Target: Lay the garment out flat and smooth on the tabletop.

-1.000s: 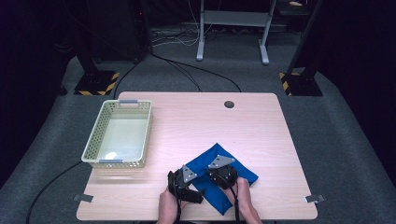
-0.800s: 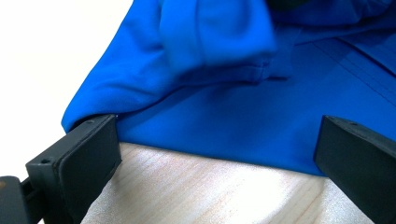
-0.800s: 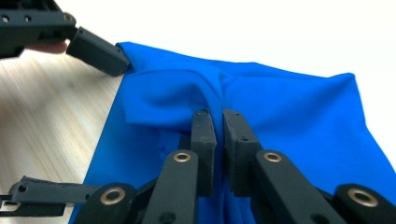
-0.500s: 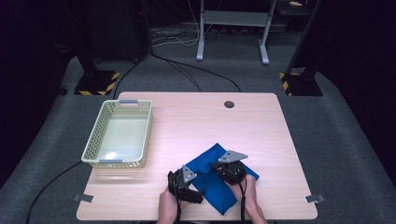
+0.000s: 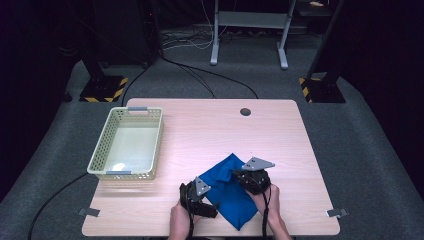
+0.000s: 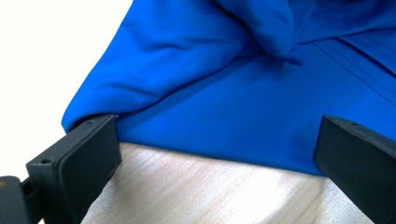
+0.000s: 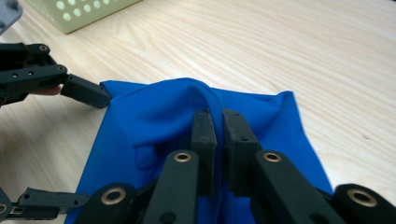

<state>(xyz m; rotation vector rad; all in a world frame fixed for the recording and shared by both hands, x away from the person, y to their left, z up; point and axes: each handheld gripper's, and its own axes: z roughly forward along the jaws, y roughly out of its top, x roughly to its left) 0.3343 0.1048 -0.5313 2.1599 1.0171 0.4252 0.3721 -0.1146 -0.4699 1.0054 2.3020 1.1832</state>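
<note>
Since a second ago the right gripper (image 5: 239,176) has lifted slightly, pulling a fold of the blue cloth (image 5: 227,187) up with it. At left sits an empty cream basket (image 5: 100,162). Near the table's (image 5: 210,125) front edge, the left gripper (image 6: 210,154) stands wide open at the cloth's edge, holding nothing. The right gripper's jaws are pinched tight on the raised fold, probably starting a fold-over.

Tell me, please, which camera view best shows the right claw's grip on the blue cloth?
The right gripper view: the right claw is shut on a raised fold of the blue cloth. The high view shows it small, over the cloth. The left gripper view shows the bunched fabric beyond open jaws.
</note>
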